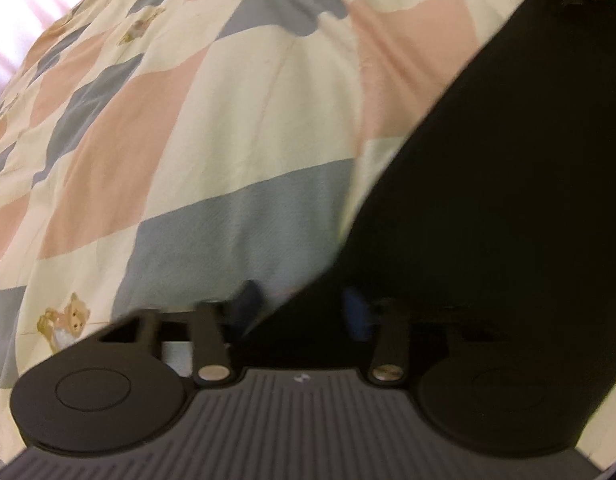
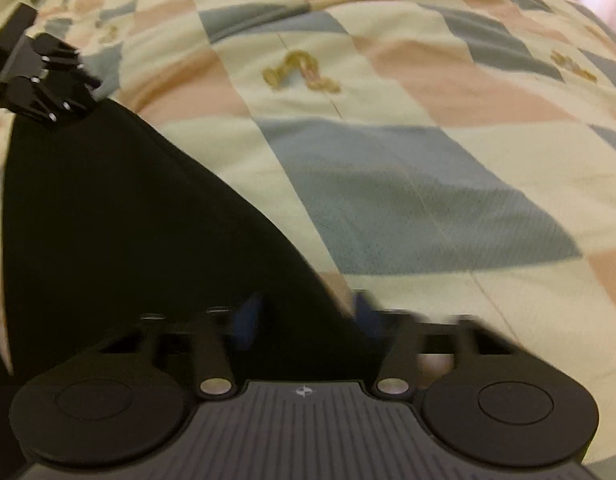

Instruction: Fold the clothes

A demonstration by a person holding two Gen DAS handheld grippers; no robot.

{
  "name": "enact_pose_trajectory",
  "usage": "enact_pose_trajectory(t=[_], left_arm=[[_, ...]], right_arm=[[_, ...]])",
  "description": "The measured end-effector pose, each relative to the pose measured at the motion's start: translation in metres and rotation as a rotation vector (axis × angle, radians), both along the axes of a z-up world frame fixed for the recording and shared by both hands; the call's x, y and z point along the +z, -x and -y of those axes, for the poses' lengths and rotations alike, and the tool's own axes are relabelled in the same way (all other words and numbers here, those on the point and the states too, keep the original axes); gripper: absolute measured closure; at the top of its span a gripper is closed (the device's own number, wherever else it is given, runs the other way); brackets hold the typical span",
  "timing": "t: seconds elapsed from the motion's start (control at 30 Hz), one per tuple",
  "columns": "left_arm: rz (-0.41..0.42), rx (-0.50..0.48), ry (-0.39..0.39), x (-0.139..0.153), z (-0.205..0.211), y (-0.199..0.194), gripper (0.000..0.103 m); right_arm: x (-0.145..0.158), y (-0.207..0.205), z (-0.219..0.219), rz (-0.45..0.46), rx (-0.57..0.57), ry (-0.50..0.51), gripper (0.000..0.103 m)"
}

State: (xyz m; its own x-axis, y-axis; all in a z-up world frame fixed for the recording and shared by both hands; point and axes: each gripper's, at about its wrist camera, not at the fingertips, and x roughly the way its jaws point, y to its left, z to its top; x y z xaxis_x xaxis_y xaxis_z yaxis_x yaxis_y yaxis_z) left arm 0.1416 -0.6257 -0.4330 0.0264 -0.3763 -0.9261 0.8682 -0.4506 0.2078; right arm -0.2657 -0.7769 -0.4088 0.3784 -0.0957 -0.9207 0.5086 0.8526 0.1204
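Both grippers, left (image 1: 300, 308) and right (image 2: 304, 312), seemingly pinch a black garment (image 1: 487, 200) above the bed (image 1: 228, 120); folding looks barely begun.

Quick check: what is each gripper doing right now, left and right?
Left gripper: shut on the black fabric garment, its corner between the fingers.
Right gripper: shut on the same garment, stretched above the checked bedspread.

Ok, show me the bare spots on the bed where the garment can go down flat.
Free: the checked quilt left of the black garment in the left wrist view, and the wide stretch right of it in the right wrist view. Crowded: the garment's span between the left gripper and right gripper, both at its edge.
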Motion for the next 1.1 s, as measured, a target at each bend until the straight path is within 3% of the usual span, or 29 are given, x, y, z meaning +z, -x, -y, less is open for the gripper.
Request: enact_pose_trajectory(t=[0.03,0.13,0.3,0.43,0.53,0.63,0.73,0.8,0.83,0.87,0.9,0.93,0.97,1.03,1.1], left_arm=[[0.033,-0.022,0.016,0.001,-0.005,0.007,0.088],[0.126,-0.043,0.079,0.012,-0.022,0.021,0.1],[0.205,0.021,0.24,0.058,-0.072,0.037,0.101],[0.238,0.113,0.363,0.108,-0.149,0.062,0.101],[0.258,0.18,0.396,0.133,-0.223,0.089,0.101],[0.242,0.268,0.368,0.139,-0.289,0.119,0.1],[0.182,0.411,0.246,0.118,-0.347,0.147,0.1],[0.159,0.471,0.147,0.098,-0.372,0.163,0.098],[0.149,0.496,0.104,0.089,-0.382,0.17,0.097],[0.135,0.506,0.093,0.09,-0.388,0.175,0.097],[0.121,0.517,0.082,0.09,-0.393,0.179,0.097],[0.106,0.529,0.077,0.092,-0.398,0.182,0.093],[0.09,0.543,0.096,0.099,-0.397,0.182,0.082],[0.059,0.572,0.136,0.112,-0.395,0.181,0.068],[0.028,0.613,0.173,0.121,-0.379,0.174,0.068]], right_arm=[[0.001,0.002,-0.002,0.012,-0.012,-0.004,0.1],[0.019,0.011,-0.022,0.047,-0.014,0.091,0.101],[0.068,0.028,-0.094,0.077,0.049,0.365,0.101],[0.105,0.05,-0.178,0.085,0.108,0.576,0.101],[0.123,0.076,-0.247,0.112,0.105,0.632,0.101],[0.122,0.103,-0.317,0.1,0.101,0.62,0.101],[0.099,0.119,-0.37,0.045,0.088,0.515,0.101],[0.076,0.127,-0.393,-0.041,0.061,0.428,0.09],[0.065,0.131,-0.402,-0.093,0.044,0.385,0.079],[0.057,0.135,-0.409,-0.129,0.016,0.342,0.076],[0.059,0.144,-0.407,-0.104,-0.059,0.297,0.072],[0.061,0.154,-0.405,-0.079,-0.134,0.251,0.063],[0.063,0.164,-0.402,-0.048,-0.219,0.202,0.057],[0.07,0.194,-0.382,0.064,-0.474,0.078,0.056],[0.07,0.226,-0.36,0.178,-0.732,-0.031,0.056]])
